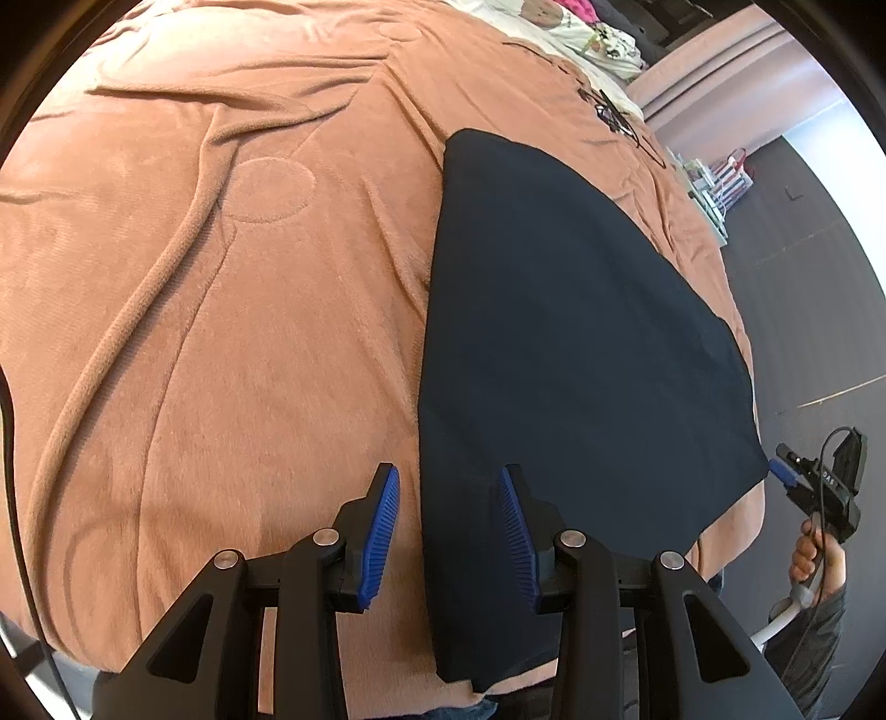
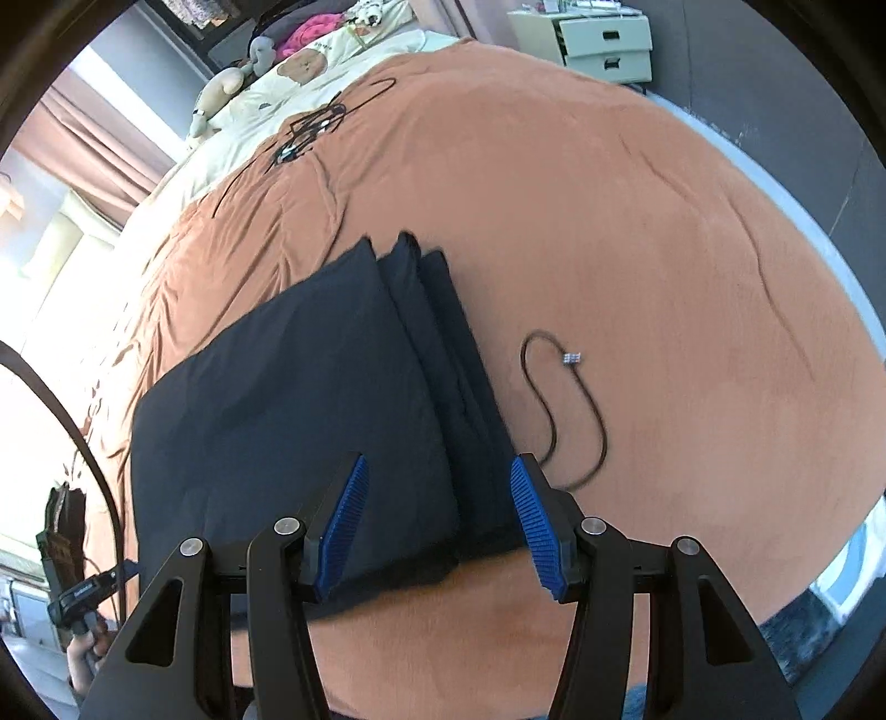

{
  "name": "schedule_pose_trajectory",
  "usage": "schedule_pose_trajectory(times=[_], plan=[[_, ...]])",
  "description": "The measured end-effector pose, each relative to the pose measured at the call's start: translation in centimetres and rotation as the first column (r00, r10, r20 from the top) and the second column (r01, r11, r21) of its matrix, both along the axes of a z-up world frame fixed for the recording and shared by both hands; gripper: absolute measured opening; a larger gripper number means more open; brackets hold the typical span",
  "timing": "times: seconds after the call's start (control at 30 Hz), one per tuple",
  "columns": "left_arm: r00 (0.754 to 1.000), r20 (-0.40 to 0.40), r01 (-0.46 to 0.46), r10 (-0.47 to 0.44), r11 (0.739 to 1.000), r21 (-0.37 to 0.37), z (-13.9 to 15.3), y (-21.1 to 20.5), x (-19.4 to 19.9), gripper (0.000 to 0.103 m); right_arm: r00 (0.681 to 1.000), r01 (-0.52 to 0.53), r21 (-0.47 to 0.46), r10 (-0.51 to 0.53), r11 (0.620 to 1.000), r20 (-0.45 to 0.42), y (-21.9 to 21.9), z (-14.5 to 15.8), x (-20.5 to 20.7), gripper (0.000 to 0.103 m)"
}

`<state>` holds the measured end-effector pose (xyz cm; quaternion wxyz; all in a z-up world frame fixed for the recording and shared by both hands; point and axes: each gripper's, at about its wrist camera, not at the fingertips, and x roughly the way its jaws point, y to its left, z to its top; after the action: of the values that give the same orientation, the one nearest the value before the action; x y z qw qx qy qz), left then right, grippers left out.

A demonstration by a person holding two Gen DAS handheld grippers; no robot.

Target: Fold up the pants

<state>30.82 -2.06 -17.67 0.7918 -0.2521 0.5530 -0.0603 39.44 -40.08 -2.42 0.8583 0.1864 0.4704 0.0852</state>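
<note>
Dark navy pants [image 1: 570, 343] lie flat on an orange blanket [image 1: 221, 332]. In the right wrist view the pants [image 2: 288, 410] show stacked folded layers along their right side. My left gripper [image 1: 449, 520] is open and low over the pants' near left edge, one finger over the cloth and the other over the blanket. My right gripper [image 2: 437, 526] is open, with the layered near edge lying loose between its fingers. In the left wrist view the right gripper [image 1: 789, 473], held by a hand [image 1: 814, 559], sits at the pants' right corner. The left gripper [image 2: 97, 590] appears at the pants' left corner.
A loose black cable [image 2: 576, 410] loops on the blanket right of the pants. A tangle of black cables [image 2: 315, 130] lies farther up the bed. Cream bedding with soft toys [image 2: 232, 83] is at the head. A drawer unit [image 2: 606, 47] stands beyond, and dark floor [image 1: 803, 266] runs alongside.
</note>
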Motion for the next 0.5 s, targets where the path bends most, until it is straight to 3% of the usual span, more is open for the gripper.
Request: schedule_pose_trajectory(times=[0.13, 0.27, 0.33, 0.4, 0.5], plan=[[1.0, -0.013, 0.005, -0.005, 1.0, 0.012, -0.2, -0.3, -0.2, 0.04, 1.0, -0.02, 0.002, 0.02, 1.0, -0.012, 0.1, -0.4, -0.1, 0.046], [1.0, -0.02, 0.009, -0.009, 1.0, 0.013, -0.3, -0.5, -0.5, 0.04, 0.999, -0.039, -0.025, 0.039, 0.999, -0.01, 0.5, -0.5, 0.2, 0.029], [1.0, -0.018, 0.009, -0.008, 1.0, 0.015, -0.1, -0.5, -0.7, 0.04, 0.999, -0.049, -0.045, 0.049, 0.998, -0.014, 0.6, -0.5, 0.5, 0.012], [1.0, -0.015, 0.006, -0.006, 1.0, 0.017, 0.0, -0.5, -0.8, 0.04, 0.998, -0.056, -0.054, 0.056, 0.997, -0.002, 0.7, -0.3, 0.3, 0.007], [1.0, -0.013, 0.0, 0.0, 1.0, 0.022, 0.2, -0.3, -0.8, 0.04, 0.999, -0.025, -0.076, 0.028, 0.997, 0.04, 0.6, 0.4, -0.4, 0.006]])
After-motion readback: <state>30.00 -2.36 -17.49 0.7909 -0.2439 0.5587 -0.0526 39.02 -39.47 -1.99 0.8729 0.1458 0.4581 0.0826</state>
